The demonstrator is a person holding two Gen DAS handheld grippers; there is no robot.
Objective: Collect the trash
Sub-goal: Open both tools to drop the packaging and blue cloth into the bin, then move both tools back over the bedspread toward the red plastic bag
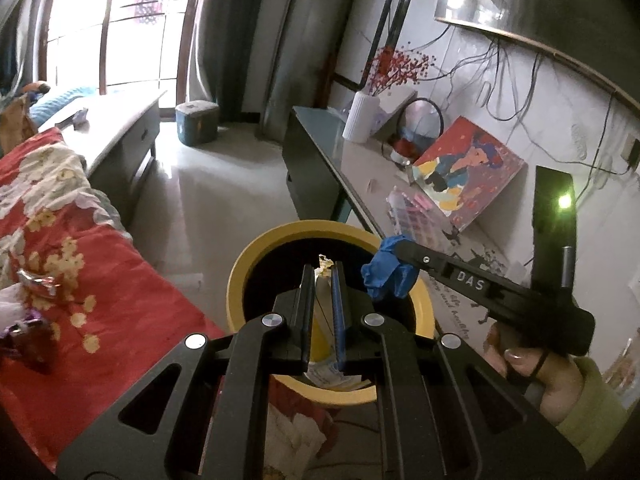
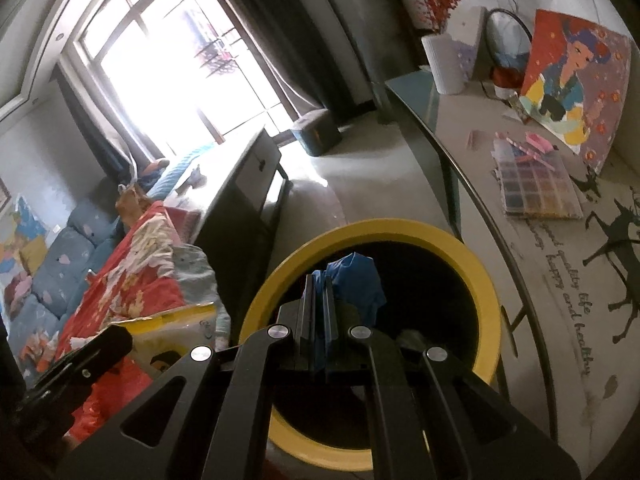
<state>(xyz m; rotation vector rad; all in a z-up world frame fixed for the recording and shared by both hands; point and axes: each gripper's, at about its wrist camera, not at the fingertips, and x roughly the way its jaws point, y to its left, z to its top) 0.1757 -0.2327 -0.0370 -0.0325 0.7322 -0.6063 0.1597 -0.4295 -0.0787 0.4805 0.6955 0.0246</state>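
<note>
A yellow-rimmed round bin [image 1: 240, 280] with a dark inside stands on the floor between bed and desk. My left gripper [image 1: 322, 270] hangs over its mouth, shut on a flat yellow-and-white wrapper [image 1: 325, 263]. From the right, my right gripper [image 1: 394, 249] reaches over the bin's rim, shut on a crumpled blue piece [image 1: 386, 274]. In the right wrist view the right gripper [image 2: 318, 280] pinches that blue piece [image 2: 356, 280] above the bin [image 2: 480, 276]. The left gripper [image 2: 114, 338] shows at lower left with the wrapper [image 2: 176, 330].
A bed with a red floral quilt [image 1: 100, 260] lies left of the bin, with shiny wrappers [image 1: 36, 284] on it. A desk [image 1: 360, 168] at the right bears a painting [image 1: 468, 168], a bead box [image 2: 536, 188] and a white vase [image 1: 360, 118]. A person's hand [image 1: 548, 376] grips the right tool.
</note>
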